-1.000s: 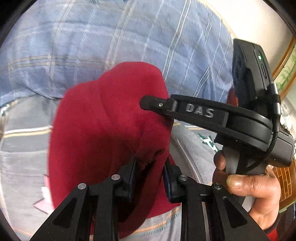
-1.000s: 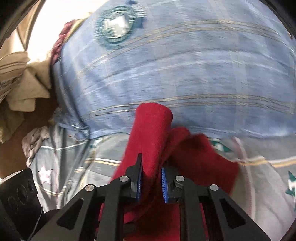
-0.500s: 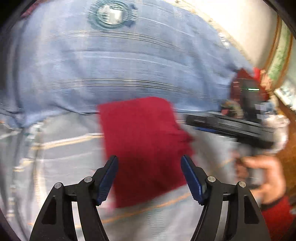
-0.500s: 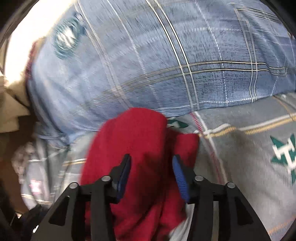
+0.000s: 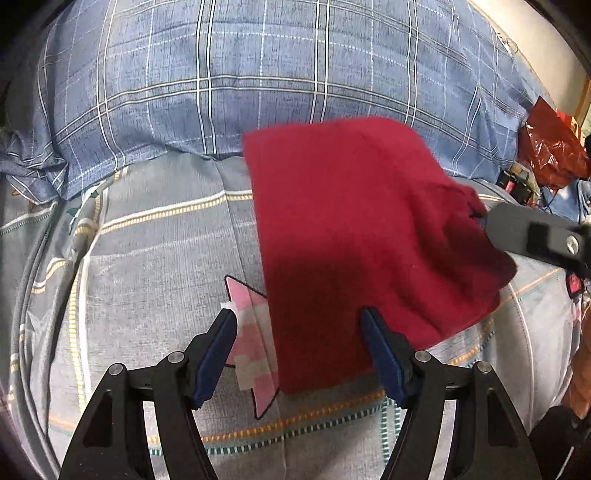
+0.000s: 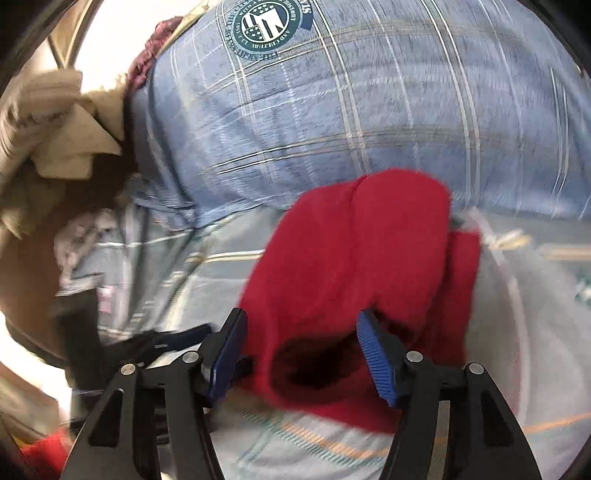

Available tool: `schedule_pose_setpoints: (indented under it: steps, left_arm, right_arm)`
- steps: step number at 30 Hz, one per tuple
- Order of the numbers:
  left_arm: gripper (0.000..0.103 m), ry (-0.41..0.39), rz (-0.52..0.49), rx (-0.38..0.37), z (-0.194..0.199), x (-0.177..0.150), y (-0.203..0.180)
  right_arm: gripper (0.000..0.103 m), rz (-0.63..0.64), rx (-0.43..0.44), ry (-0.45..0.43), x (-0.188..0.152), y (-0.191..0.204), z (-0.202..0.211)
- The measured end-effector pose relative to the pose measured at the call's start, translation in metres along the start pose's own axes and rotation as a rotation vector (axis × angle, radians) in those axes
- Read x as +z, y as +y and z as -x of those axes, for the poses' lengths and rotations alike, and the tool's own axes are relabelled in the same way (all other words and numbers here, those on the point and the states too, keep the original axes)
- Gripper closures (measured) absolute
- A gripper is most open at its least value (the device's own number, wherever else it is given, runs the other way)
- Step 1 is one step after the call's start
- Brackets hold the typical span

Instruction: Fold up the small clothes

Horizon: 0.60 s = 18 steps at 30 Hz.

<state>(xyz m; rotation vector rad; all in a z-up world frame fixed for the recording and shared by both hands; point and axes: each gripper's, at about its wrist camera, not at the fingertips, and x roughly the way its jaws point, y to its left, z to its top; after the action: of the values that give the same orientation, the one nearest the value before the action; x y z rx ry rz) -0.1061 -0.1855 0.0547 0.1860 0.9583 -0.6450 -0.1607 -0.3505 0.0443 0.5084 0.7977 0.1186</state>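
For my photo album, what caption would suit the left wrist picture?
Open left gripper above a folded red cloth lying on a bedsheet, pillow behind.

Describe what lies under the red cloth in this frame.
The red cloth lies on the grey striped bedsheet; its left edge overlaps a pink star print. Its far edge meets the blue plaid pillow. Anything beneath its middle is covered.

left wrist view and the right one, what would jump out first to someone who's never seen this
The red cloth grabs the eye: a flat, roughly rectangular piece on the grey patterned bedsheet, in front of the blue plaid pillow. Both claws frame it with jaws spread, the left claw over its near edge, the right claw over a bunched, open-mouthed end. A round dark-green emblem on the pillow stands out at the top of the right wrist view.
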Motion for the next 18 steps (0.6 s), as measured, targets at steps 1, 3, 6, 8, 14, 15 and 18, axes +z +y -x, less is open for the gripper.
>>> schedule_pose_setpoints:
  steps: [1,3,6,8,14,15,18]
  left_arm:
    - [0.032,0.0,0.001,0.001,-0.001,0.0,0.0]
    - [0.032,-0.002,0.001,-0.003,0.0,-0.005,0.001]
    - [0.032,-0.004,0.004,-0.017,0.003,-0.01,0.005]
    - [0.032,0.0,0.003,-0.026,0.003,-0.014,0.008]
    - [0.034,-0.079,-0.002,-0.018,0.029,-0.011,0.004]
    - [0.034,-0.095,0.0,-0.02,0.033,-0.008,0.003]
    - [0.034,-0.118,-0.002,-0.014,0.036,0.0,0.0]
  right_arm:
    - [0.04,0.001,0.014,0.001,-0.003,0.001,0.001]
    - [0.05,0.058,-0.023,0.011,-0.006,0.004,-0.004]
    - [0.096,0.028,-0.073,0.039,-0.014,-0.013,-0.016]
    - [0.097,-0.044,-0.104,0.037,-0.033,-0.035,-0.013]
    - [0.095,-0.075,-0.075,-0.003,-0.055,-0.044,0.01]
    - [0.088,-0.069,-0.086,-0.02,-0.052,-0.041,0.017]
    - [0.062,-0.048,-0.133,-0.112,-0.034,-0.03,0.039]
